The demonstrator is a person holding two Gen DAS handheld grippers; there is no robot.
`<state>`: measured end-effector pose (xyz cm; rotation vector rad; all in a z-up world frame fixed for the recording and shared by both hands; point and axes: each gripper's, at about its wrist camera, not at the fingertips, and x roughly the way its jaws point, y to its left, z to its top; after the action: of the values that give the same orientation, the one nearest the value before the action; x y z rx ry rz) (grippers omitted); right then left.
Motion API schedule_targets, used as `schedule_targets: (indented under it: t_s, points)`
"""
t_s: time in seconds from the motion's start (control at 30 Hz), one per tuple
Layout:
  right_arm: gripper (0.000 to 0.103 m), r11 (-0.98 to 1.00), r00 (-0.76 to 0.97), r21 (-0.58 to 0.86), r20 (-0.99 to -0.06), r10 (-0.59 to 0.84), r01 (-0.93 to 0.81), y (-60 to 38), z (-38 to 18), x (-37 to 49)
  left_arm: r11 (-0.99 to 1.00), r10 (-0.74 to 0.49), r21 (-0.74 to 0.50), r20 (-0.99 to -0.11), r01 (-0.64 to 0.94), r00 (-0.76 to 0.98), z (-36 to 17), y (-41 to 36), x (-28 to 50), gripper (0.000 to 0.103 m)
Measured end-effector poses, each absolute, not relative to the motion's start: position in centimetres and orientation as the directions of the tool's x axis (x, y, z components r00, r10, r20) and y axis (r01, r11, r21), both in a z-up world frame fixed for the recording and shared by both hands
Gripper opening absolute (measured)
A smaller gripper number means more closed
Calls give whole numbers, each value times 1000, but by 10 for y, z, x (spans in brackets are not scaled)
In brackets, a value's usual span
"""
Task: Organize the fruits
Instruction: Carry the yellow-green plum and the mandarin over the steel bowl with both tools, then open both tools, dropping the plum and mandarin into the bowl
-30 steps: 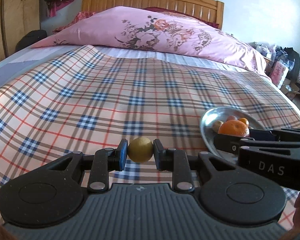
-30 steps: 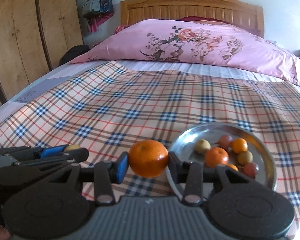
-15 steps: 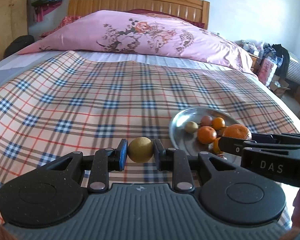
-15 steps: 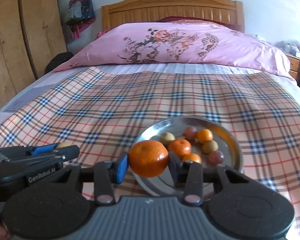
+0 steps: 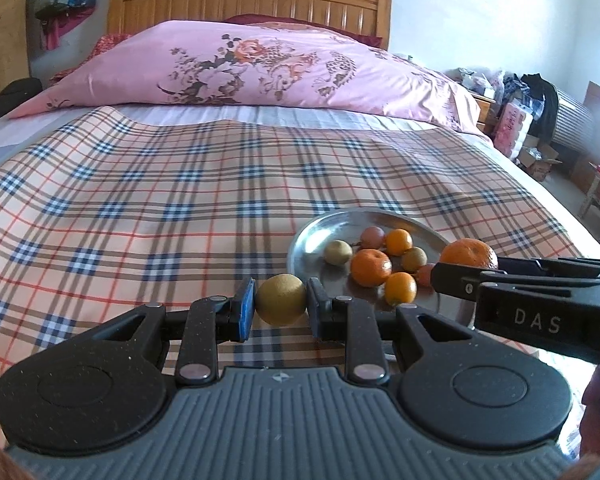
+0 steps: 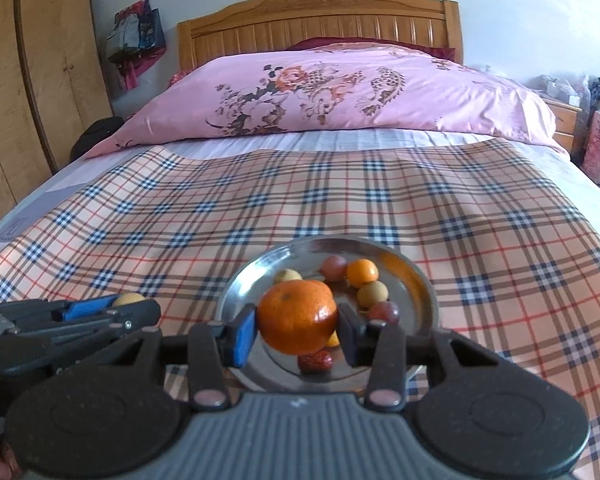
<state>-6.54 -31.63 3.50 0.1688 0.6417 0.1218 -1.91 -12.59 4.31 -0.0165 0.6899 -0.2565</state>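
Note:
My left gripper [image 5: 281, 307] is shut on a round yellow-green fruit [image 5: 281, 299], held just left of a round metal plate [image 5: 320, 236] on the plaid bedspread. My right gripper [image 6: 298, 326] is shut on a large orange [image 6: 298, 316], held above the plate's near part [image 6: 240, 288]. The plate holds several small fruits: oranges, yellow-green and reddish ones. The right gripper [image 5: 460, 272] with its orange [image 5: 469, 253] shows at the right of the left wrist view. The left gripper [image 6: 128, 308] shows at the left of the right wrist view.
The plaid cloth [image 5: 140, 208] covers a bed with a pink floral pillow [image 5: 260, 68] and wooden headboard [image 6: 320, 12]. A wooden wardrobe [image 6: 32, 80] stands at the left. Boxes and clutter [image 5: 532, 128] lie beside the bed on the right.
Both grippers have moved right toward the plate, still holding their fruits. The right gripper's orange now hangs over the plate; the left gripper's fruit is close to the plate's left rim.

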Motion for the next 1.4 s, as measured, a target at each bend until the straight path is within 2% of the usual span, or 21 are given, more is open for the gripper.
schedule_targets:
  t_s: [0.67, 1.4]
  points:
    - [41, 979, 801, 206, -585, 128, -6, -353, 35, -60, 946, -305, -118, -644, 303, 702, 37, -164, -7, 29]
    - [41, 970, 734, 242, -663, 151, 19, -372, -3, -23, 921, -364, -170, -694, 351, 621, 4, -194, 20, 29]
